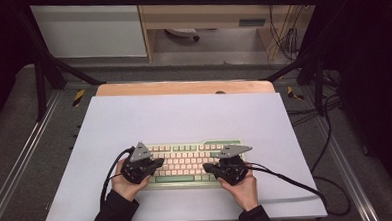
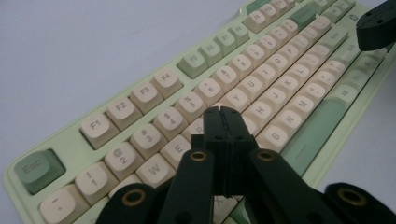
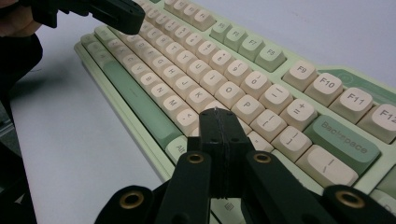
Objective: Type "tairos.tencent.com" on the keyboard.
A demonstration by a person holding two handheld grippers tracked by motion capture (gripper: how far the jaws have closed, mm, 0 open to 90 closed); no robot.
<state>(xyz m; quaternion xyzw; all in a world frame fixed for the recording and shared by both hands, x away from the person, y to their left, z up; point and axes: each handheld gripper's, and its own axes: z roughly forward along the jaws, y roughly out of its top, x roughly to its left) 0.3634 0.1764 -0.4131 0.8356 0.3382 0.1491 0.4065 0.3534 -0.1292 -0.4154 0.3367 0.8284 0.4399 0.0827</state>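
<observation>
With both my left fingers [image 2: 223, 111] and right fingers [image 3: 215, 112] pressed closed and empty over the keyboard [image 1: 186, 161] lying on the tabletop [image 1: 184, 116], I should tap single keys straight down, gently.
</observation>
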